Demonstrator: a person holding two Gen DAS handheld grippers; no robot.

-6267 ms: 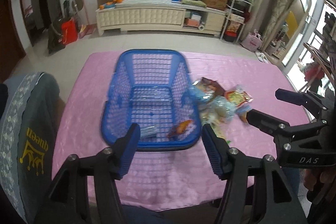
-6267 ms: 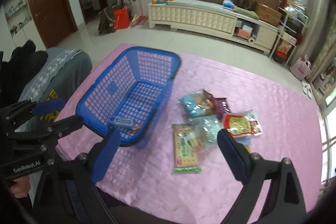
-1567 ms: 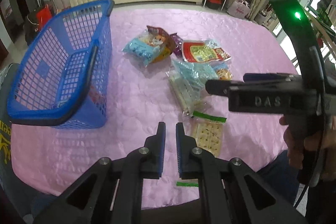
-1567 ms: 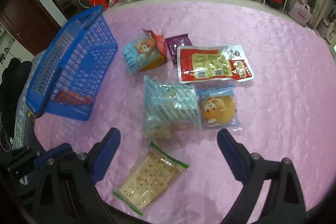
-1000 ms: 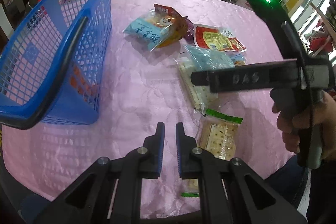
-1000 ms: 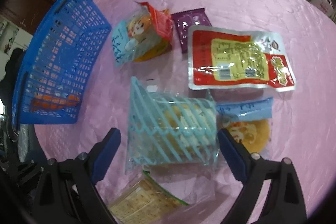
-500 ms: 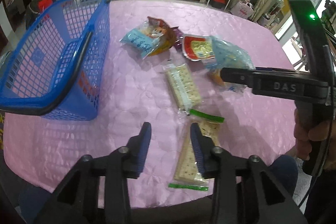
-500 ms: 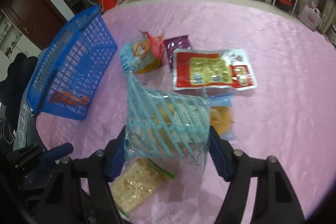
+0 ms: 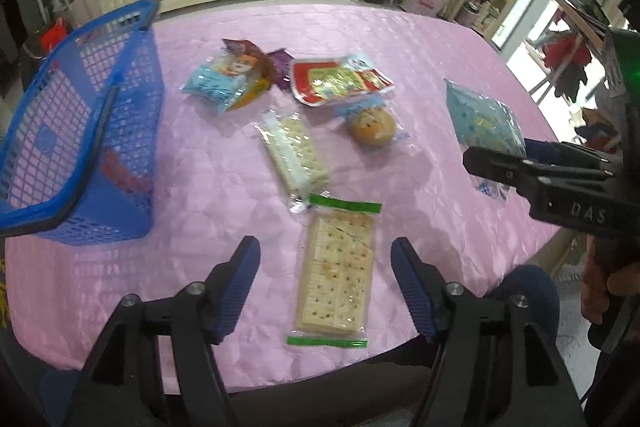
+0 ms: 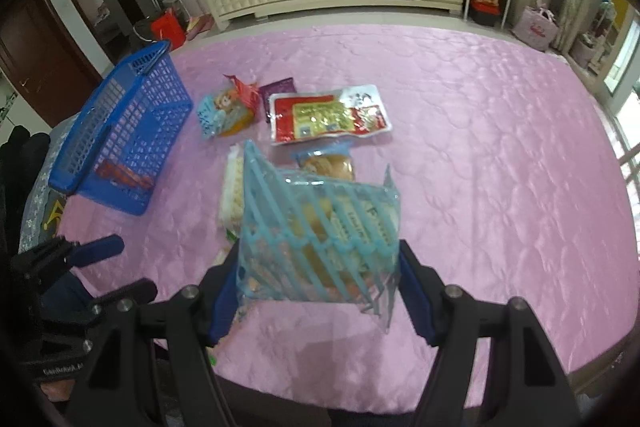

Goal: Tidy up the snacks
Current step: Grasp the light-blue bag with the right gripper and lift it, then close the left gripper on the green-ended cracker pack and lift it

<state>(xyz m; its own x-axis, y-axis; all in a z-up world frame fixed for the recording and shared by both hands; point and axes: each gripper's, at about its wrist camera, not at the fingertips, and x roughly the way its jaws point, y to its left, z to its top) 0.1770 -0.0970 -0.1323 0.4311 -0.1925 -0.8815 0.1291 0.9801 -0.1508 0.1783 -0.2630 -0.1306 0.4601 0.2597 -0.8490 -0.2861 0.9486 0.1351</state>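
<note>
My right gripper (image 10: 318, 255) is shut on a light-blue striped snack bag (image 10: 320, 223) and holds it above the pink table. In the left wrist view that bag (image 9: 484, 123) hangs at the right in the right gripper (image 9: 520, 163). The jaws of my left gripper (image 9: 325, 255) are opening, with nothing pressed between them. A cracker packet with green ends (image 9: 340, 267) lies on the cloth below them. The blue basket (image 9: 36, 217) stands at the left, with an orange packet (image 9: 124, 179) inside.
On the cloth lie a white wafer packet (image 9: 294, 151), a round bun pack (image 9: 372, 127), a red-and-yellow pouch (image 9: 336, 81), a blue cartoon bag (image 9: 228, 83) and a purple packet (image 9: 280, 67). The table's front edge (image 9: 280, 379) is close below the left gripper.
My left jaws went from shut to wide apart. The right gripper closed on the light-blue bag, lifted it off the pile and carried it up and to the right.
</note>
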